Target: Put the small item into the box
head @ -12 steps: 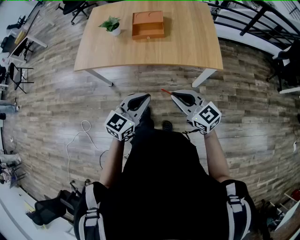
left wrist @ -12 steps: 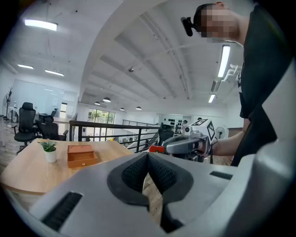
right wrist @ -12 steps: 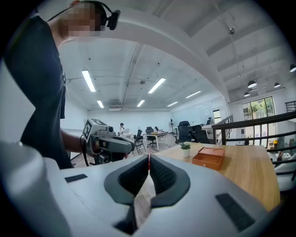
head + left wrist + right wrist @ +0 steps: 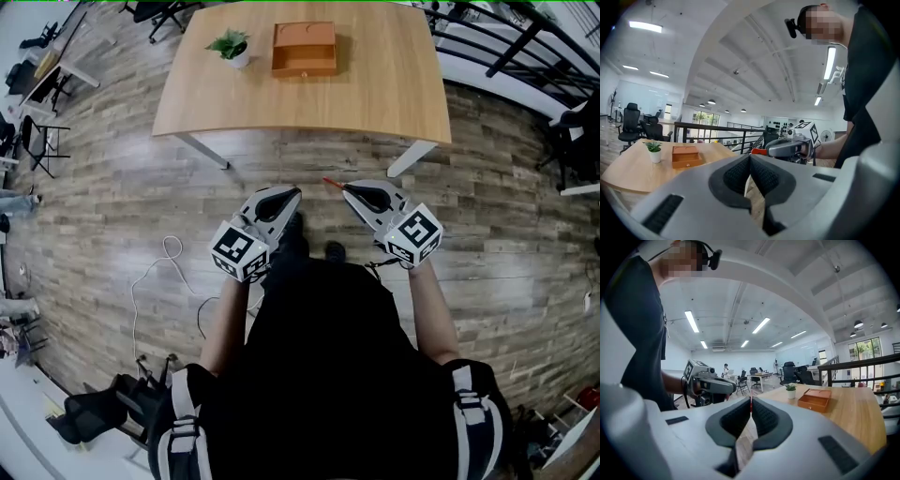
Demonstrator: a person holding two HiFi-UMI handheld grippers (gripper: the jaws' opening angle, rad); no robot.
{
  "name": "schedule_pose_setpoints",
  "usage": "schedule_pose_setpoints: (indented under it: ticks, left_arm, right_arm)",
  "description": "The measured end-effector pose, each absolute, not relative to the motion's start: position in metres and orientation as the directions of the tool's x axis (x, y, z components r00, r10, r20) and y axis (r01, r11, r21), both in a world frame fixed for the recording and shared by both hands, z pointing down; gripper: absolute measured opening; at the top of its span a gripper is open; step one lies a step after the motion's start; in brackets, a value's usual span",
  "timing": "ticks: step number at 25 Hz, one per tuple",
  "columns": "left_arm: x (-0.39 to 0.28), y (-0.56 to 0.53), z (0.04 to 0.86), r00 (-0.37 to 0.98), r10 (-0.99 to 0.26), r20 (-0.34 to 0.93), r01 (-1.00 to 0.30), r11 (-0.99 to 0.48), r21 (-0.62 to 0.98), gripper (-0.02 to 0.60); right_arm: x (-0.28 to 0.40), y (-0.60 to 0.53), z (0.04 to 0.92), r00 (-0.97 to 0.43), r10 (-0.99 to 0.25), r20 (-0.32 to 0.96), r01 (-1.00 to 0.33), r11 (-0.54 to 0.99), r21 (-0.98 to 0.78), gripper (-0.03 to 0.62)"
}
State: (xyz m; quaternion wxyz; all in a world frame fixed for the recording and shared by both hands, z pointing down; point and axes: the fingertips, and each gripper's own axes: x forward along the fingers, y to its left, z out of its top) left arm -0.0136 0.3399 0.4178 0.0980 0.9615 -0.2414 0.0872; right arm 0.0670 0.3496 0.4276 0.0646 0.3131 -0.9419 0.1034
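The small item (image 4: 330, 182) is a thin red sliver pinched at the very tip of the right hand-held gripper (image 4: 347, 190); it pokes out past the pads toward the person's left, and it is too slim in every view to say what kind of thing it is. In the right gripper view the jaws are drawn together on it, with the red edge standing upright in the narrow seam between the dark pads. The left hand-held gripper (image 4: 296, 193) sits just beside the right one at about the same height, its jaws pressed together with nothing between them. Both are carried in front of the person's body over the wooden floor (image 4: 112, 206), short of the near edge of the surface (image 4: 375, 94). The box (image 4: 304, 49), orange-brown with a recessed top, stands toward the far side of that surface, a potted plant (image 4: 232, 45) just to its left. So the pick-up appears done and the item is secured, but the delivery is all still ahead: the person has yet to close on the surface, reach the right hand-held gripper over the box and let the item drop in
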Motion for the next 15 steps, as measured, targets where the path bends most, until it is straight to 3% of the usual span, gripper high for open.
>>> schedule_pose_setpoints:
  ticks: [15]
  left_arm:
    - [-0.021, 0.324, 0.42, 0.88, -0.425, 0.213, -0.461, -0.872, 0.164, 0.023]
  right_arm:
    - [0.056, 0.33, 0.429, -0.792, -0.574, 0.207, -0.606, 0.778, -0.162, 0.031]
